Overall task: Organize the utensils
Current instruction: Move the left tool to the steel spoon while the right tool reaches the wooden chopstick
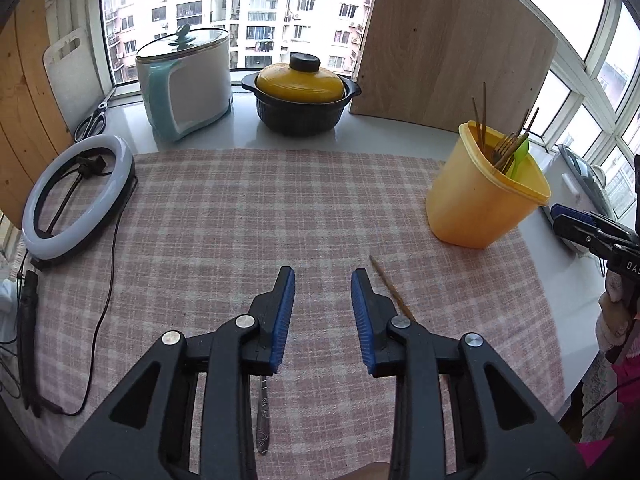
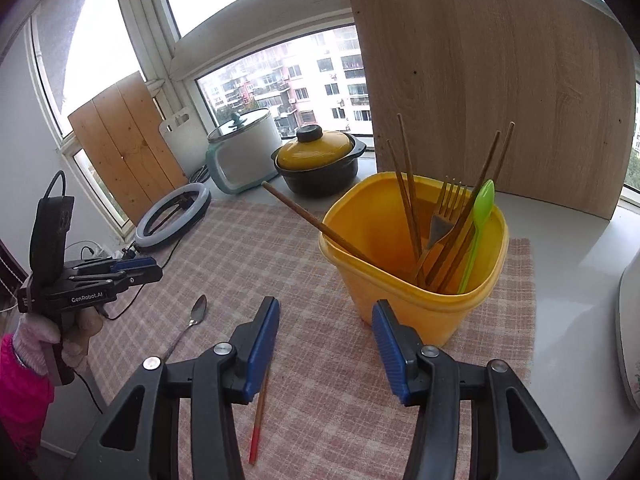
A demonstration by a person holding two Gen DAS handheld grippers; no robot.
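A yellow tub point(image 2: 416, 280) stands on the checked cloth and holds several brown chopsticks point(image 2: 408, 196), a fork point(image 2: 444, 216) and a green spoon point(image 2: 478, 224); it also shows in the left wrist view point(image 1: 480, 204). One chopstick point(image 2: 316, 224) leans over its left rim. My right gripper point(image 2: 326, 336) is open and empty, just in front of the tub. A loose chopstick point(image 2: 260, 416) lies under its left finger. A metal spoon point(image 2: 192, 320) lies on the cloth to the left. My left gripper point(image 1: 323, 312) is open and empty above the cloth, with a chopstick point(image 1: 390, 288) beside its right finger and a metal handle point(image 1: 263, 420) beneath.
A ring light point(image 1: 76, 200) with its cable lies at the cloth's left edge. A white cooker point(image 1: 188, 80), a yellow-lidded black pot point(image 1: 302, 92), scissors point(image 1: 92, 120) and a leaning wooden board point(image 1: 452, 40) stand along the window sill. A white appliance point(image 2: 630, 320) sits at the far right.
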